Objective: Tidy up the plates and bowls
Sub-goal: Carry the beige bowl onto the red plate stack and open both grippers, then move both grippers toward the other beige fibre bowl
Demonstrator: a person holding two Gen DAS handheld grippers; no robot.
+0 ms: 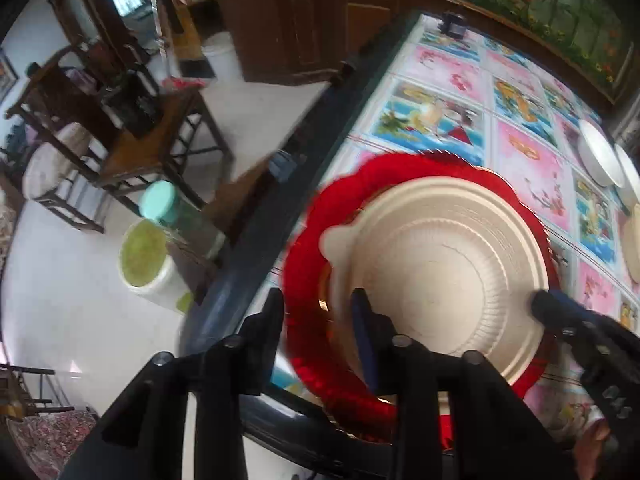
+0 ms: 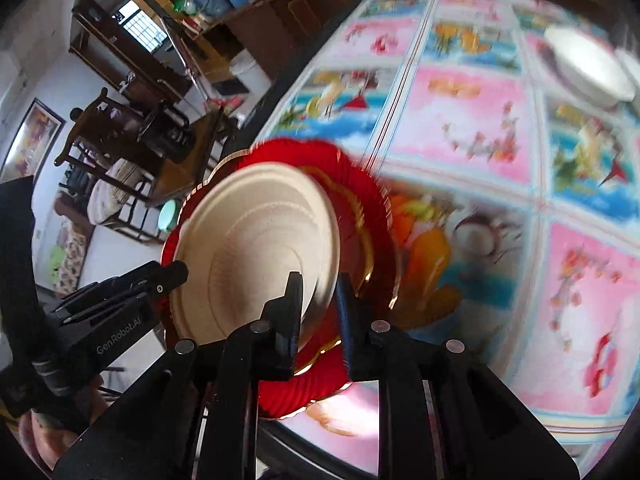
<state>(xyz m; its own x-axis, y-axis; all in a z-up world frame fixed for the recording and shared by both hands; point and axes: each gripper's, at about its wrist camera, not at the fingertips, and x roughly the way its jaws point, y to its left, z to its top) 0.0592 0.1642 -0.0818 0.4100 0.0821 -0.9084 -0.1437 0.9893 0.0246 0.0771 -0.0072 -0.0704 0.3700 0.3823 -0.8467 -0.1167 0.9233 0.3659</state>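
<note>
A beige paper plate [image 1: 448, 272] lies inside a red fluted plate [image 1: 316, 240] near the table's edge. My left gripper [image 1: 318, 312] is shut on the near rims of both plates, one finger under the red rim and one on the beige plate. My right gripper [image 2: 318, 304] is shut on the opposite rims of the beige plate [image 2: 256, 248] and the red plate [image 2: 360, 200]. The right gripper also shows in the left wrist view [image 1: 560, 308], the left one in the right wrist view [image 2: 176, 272]. The pair looks tilted and lifted.
The table [image 1: 520, 92] has a colourful picture cloth and a dark rim [image 1: 256, 248]. White bowls [image 1: 600, 152] stand at its far right, also in the right wrist view [image 2: 588, 64]. Another beige plate [image 1: 632, 244] lies at the right. Chairs [image 1: 132, 148] and tubs [image 1: 148, 256] stand on the floor.
</note>
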